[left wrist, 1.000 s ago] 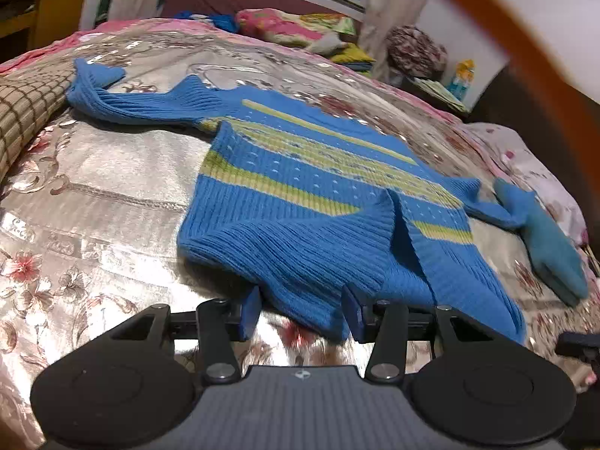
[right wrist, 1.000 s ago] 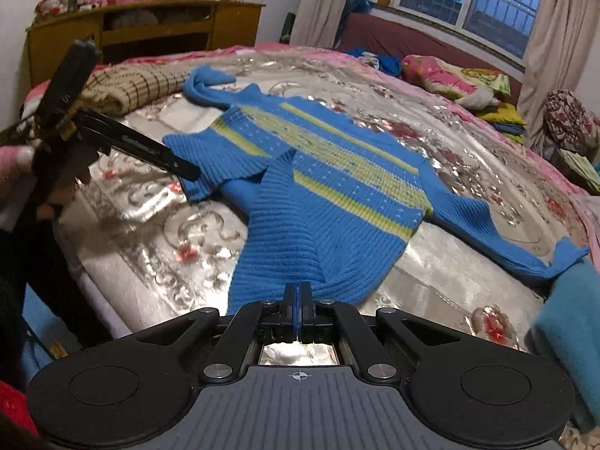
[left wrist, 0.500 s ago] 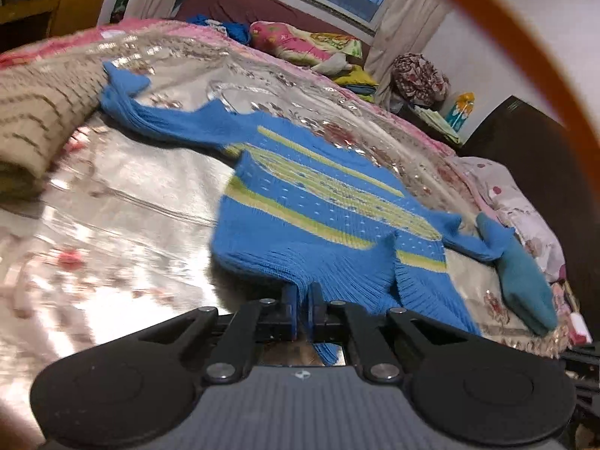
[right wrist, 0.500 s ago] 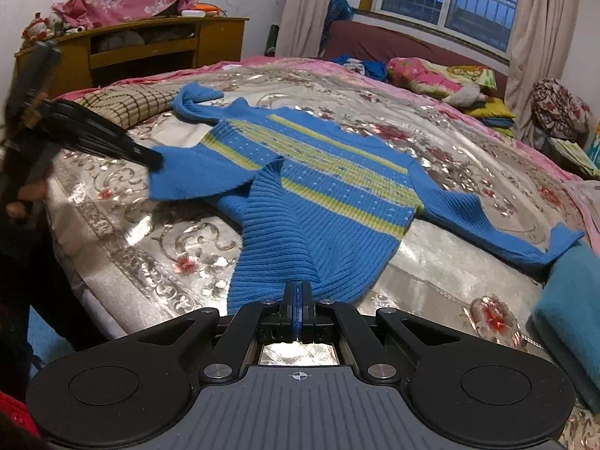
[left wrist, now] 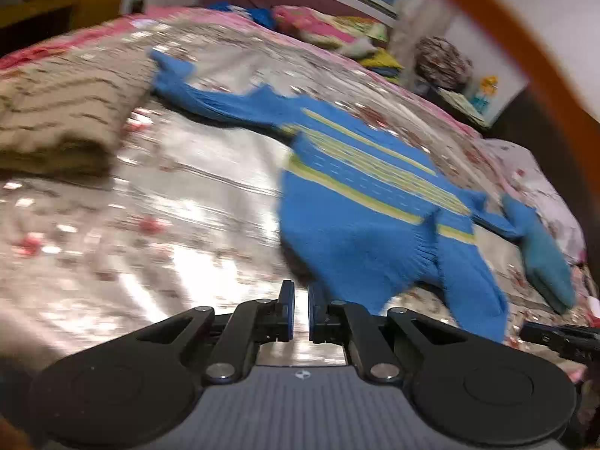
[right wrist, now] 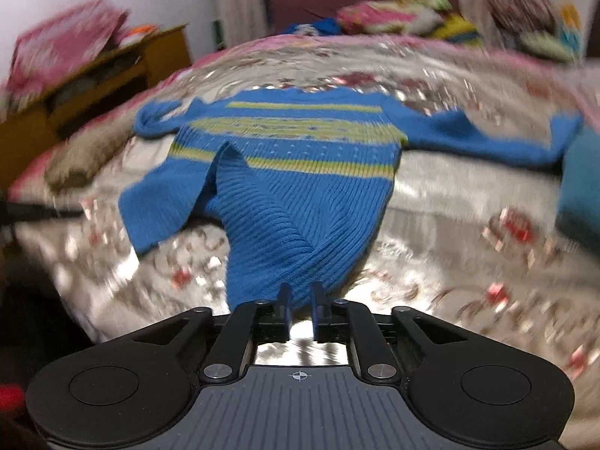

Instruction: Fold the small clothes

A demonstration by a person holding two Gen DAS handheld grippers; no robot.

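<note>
We work a blue striped sweater point(right wrist: 300, 172) lying spread on a floral bedspread point(left wrist: 168, 225), its hem near the bed's edge.
Our left gripper point(left wrist: 299, 302) shows a narrow empty gap; our right gripper's point(right wrist: 301, 298) jaws are opening around the hem. Bare bedspread lies left; blur hides detail.

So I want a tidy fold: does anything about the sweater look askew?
Yes. The blue sweater lies crooked: its hem is bunched into a raised ridge, one bottom corner flares aside, and its sleeves still sprawl across the bedspread.
</note>
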